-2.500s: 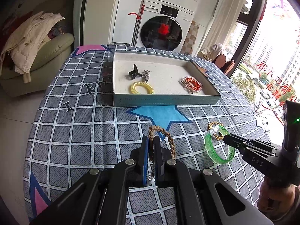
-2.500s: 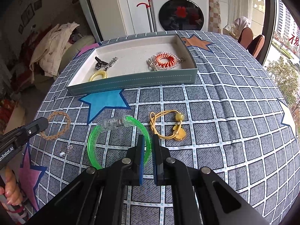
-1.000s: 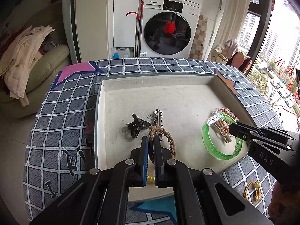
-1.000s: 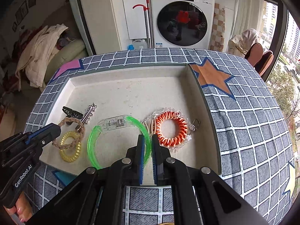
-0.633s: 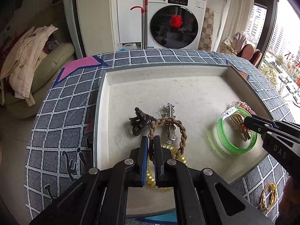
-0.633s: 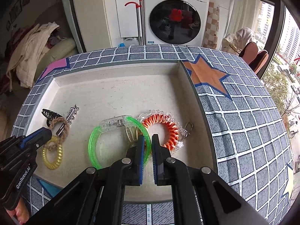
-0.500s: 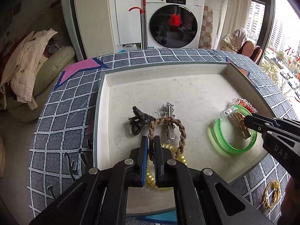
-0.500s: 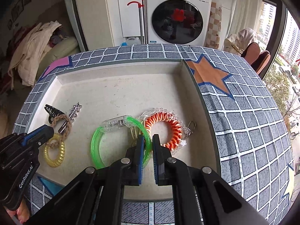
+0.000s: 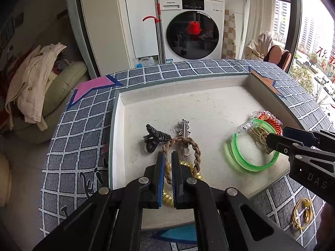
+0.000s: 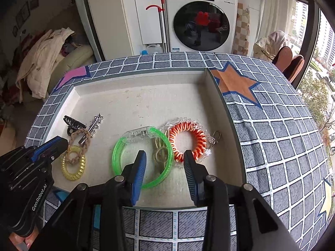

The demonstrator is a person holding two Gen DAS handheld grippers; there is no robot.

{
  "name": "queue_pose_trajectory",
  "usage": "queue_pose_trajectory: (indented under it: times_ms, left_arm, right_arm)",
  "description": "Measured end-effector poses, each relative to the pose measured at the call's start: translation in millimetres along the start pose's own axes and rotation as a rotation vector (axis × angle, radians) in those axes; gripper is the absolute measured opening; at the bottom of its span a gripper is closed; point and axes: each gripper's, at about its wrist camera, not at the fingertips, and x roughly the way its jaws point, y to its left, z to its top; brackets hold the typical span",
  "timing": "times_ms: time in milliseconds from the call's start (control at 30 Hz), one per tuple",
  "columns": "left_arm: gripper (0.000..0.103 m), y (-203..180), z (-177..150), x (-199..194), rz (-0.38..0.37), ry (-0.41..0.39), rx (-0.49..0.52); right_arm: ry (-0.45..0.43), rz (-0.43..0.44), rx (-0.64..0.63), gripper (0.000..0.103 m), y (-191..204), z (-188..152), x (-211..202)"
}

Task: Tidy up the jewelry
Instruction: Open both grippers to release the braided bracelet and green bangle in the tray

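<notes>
My left gripper [image 9: 166,156] is shut on a brown braided bracelet [image 9: 189,144], low inside the white tray [image 9: 209,104]. The bracelet lies over a yellow coil hair tie [image 9: 167,196] and a silver star hairpin [image 9: 184,131], beside a black claw clip [image 9: 153,138]. My right gripper [image 10: 164,154] has its jaws opening. A green bangle [image 10: 125,144] lies on the tray floor [image 10: 146,104], its near right arc between the spread pads, which do not press on it. An orange coil bracelet [image 10: 188,138] sits just right of the bangle. The left gripper [image 10: 60,144] also shows at the tray's left.
The tray stands on a grey checked tablecloth [image 10: 282,146] with coloured stars. A yellow cord bracelet [image 9: 301,213] lies on the cloth in front of the tray's right corner. Beyond the table are a washing machine [image 10: 201,21] and a sofa with clothes [image 9: 37,79].
Both grippers carried their pieces from the tablecloth into the tray. In the last half second the right jaws spread and let go of the green bangle; the left stays shut on the braided bracelet.
</notes>
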Motion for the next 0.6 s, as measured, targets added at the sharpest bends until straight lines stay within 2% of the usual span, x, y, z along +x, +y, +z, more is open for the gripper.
queue_pose_trajectory:
  times_ms: [600]
  left_arm:
    - [0.025,5.1,-4.5,-21.6,0.031,-0.03,-0.025]
  right_arm:
    - [-0.014,0.023,0.033,0.043,-8.4,-3.4,-14.5]
